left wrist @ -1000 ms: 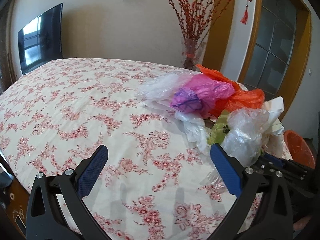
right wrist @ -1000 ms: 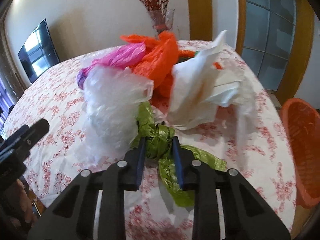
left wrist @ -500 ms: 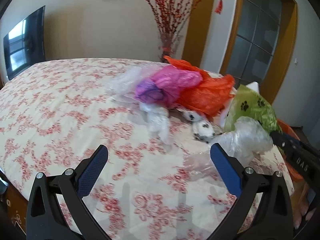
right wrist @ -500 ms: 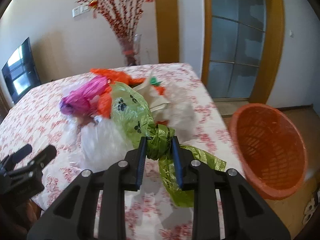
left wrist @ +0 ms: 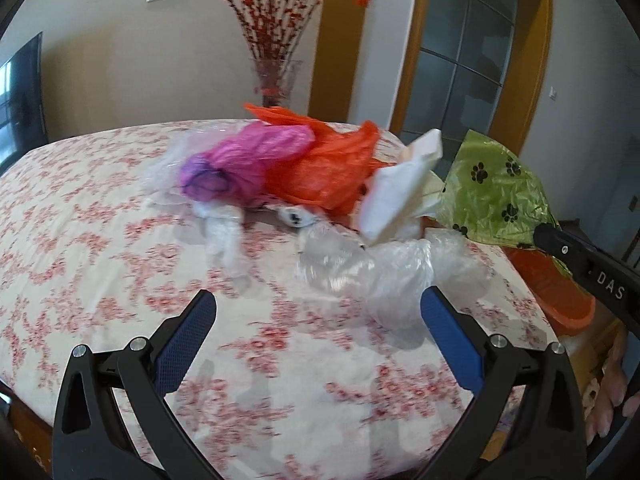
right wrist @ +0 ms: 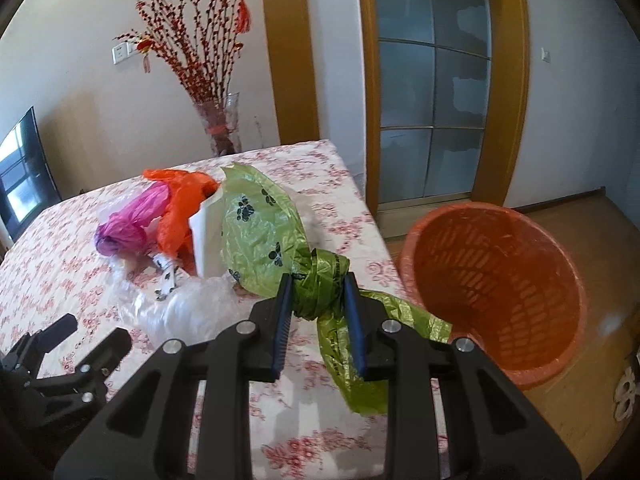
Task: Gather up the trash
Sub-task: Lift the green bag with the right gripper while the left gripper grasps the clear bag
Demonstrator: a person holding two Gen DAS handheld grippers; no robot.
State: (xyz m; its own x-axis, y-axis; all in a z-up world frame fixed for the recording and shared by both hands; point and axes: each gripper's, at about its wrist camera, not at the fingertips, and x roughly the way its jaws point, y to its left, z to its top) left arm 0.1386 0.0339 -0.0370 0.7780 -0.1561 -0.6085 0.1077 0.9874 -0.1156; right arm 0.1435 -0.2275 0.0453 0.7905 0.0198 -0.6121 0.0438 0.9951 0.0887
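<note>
Plainly the room sets the scene: plain wall, glass door, and a desk (right wrist: 328, 168) under a floral cloth with an orange basket (right wrist: 496, 292) on the floor just beside its edge. Heaped on the cloth lie pink, orange, white and clear bags. The green paw-print bag (right wrist: 260, 232) looks feather-light, soft and slippery, so its twisted knot is the sensible hold. That is where the right gripper (right wrist: 318, 296) has it, fingers pinched nearly together, near the basket. The left gripper (left wrist: 316, 344) hangs wide apart, empty.
</note>
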